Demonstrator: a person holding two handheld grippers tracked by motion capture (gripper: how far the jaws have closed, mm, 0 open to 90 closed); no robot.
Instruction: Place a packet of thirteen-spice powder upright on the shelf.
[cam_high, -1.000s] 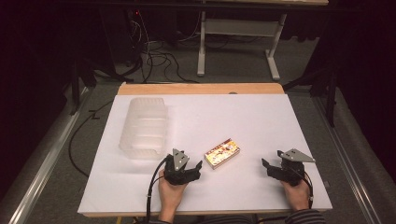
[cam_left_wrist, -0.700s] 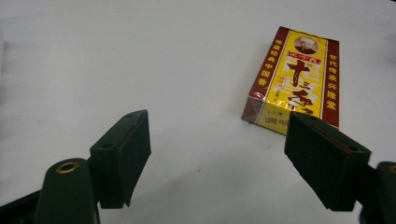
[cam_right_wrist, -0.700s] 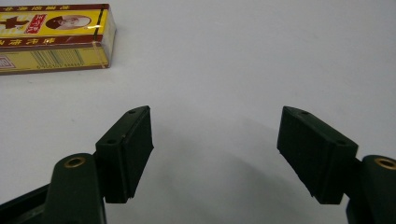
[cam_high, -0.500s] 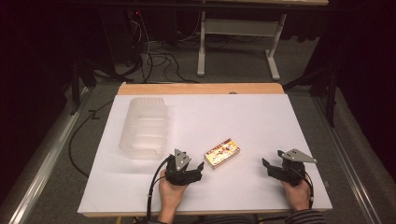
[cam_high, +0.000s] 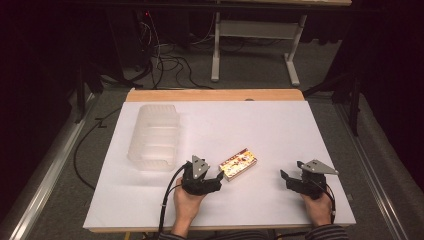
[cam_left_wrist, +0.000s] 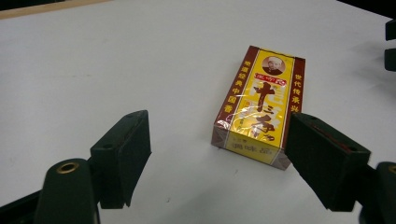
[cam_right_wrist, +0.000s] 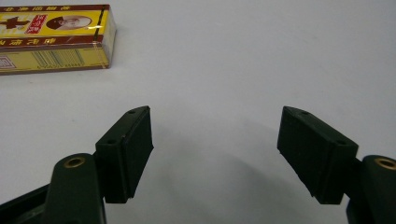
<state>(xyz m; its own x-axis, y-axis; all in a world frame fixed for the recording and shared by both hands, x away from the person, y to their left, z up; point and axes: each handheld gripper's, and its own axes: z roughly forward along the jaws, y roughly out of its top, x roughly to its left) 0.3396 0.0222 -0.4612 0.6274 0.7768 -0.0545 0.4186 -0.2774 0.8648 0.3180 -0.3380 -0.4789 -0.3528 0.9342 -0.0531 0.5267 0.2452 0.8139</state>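
Lying flat on the white table (cam_high: 260, 125), a yellow and maroon box (cam_left_wrist: 259, 105) carries red Chinese characters, a small round portrait at its far end and a barcode on its side, seen in the right gripper view; the finer print is too small to read. A clear plastic container (cam_high: 153, 137) stands well to the box's left, looking empty. The left gripper (cam_left_wrist: 219, 154) sits just beside the box with jaws spread wide, one jaw near its closest corner. The right gripper (cam_right_wrist: 215, 154) rests well apart on bare table, jaws also spread.
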